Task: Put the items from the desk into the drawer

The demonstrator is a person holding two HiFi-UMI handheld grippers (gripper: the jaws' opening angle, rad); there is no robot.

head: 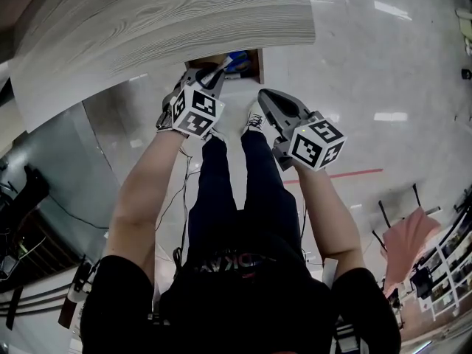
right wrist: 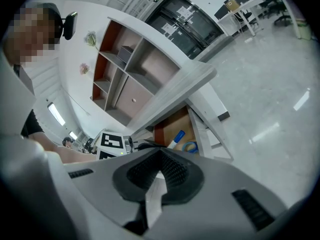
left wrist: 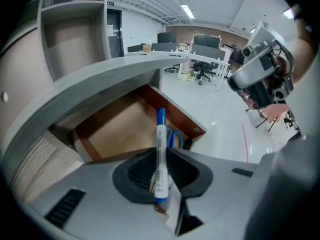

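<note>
- Left gripper [left wrist: 160, 186]: jaws clamped on a marker [left wrist: 160, 154], which has a white barrel and a blue cap pointing far.
- The marker hangs over the open drawer [left wrist: 117, 131], which sticks out from under the desk [head: 162, 21]. It is not yet inside.
- The drawer holds blue scissors [left wrist: 173, 137] at its right side, with a dark item beside them that I cannot identify. The left and middle of its floor are bare.
- Right gripper [right wrist: 159, 180]: jaws pressed together with nothing between them, held near and right of the drawer.
- Step in hand, as I judge it: drop-off. Lower the marker over the bare left part, clear of the scissors and the drawer walls. Bring it low and roughly level, then part the jaws so it neither bounces nor rolls.
- Writing: dark print runs along the marker barrel but is too small to read. No brand is legible.
</note>
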